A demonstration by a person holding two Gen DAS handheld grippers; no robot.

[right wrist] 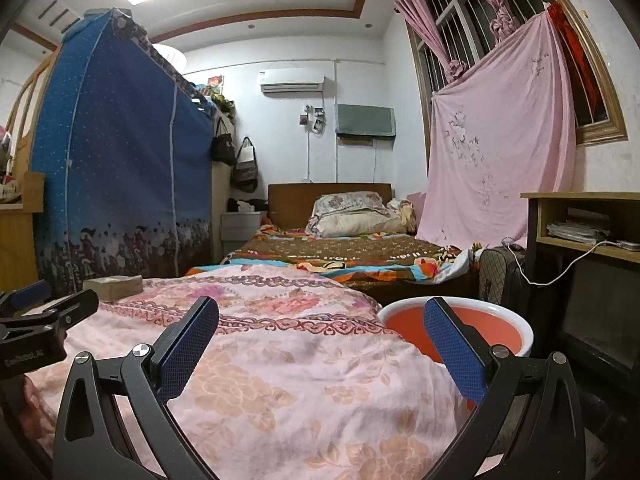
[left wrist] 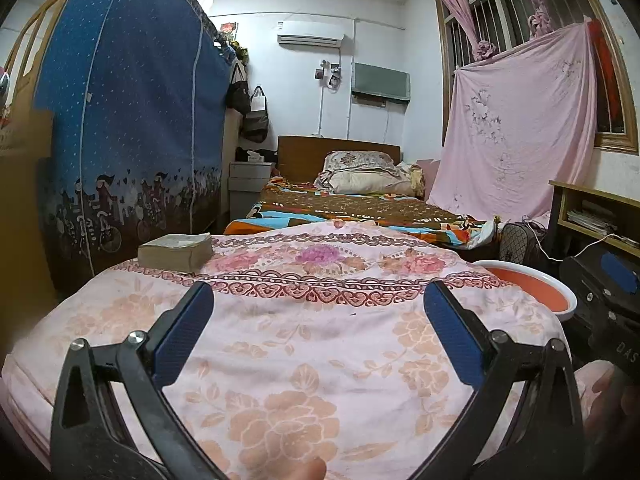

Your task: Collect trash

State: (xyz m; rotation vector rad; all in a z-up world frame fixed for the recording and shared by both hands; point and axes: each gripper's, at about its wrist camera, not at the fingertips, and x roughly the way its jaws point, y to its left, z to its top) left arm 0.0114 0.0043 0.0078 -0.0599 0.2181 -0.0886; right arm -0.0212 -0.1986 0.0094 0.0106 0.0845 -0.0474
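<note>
- Left tool [left wrist: 318, 312] and right tool [right wrist: 320, 326]: both spread wide, gripping nothing.
- No clear trash shows on the pink quilt [left wrist: 304, 344].
- Basin [right wrist: 496, 320] lies right, nearer the right tool.

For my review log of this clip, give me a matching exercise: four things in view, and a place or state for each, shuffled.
Things:
1. book
2. basin
3. pillow
4. left gripper

Places or states:
A. on the far bed by the headboard
B. open, holding nothing
C. lying on the pink floral quilt
D. beside the quilt's right edge

Pairs: 1-C, 2-D, 3-A, 4-B
</note>
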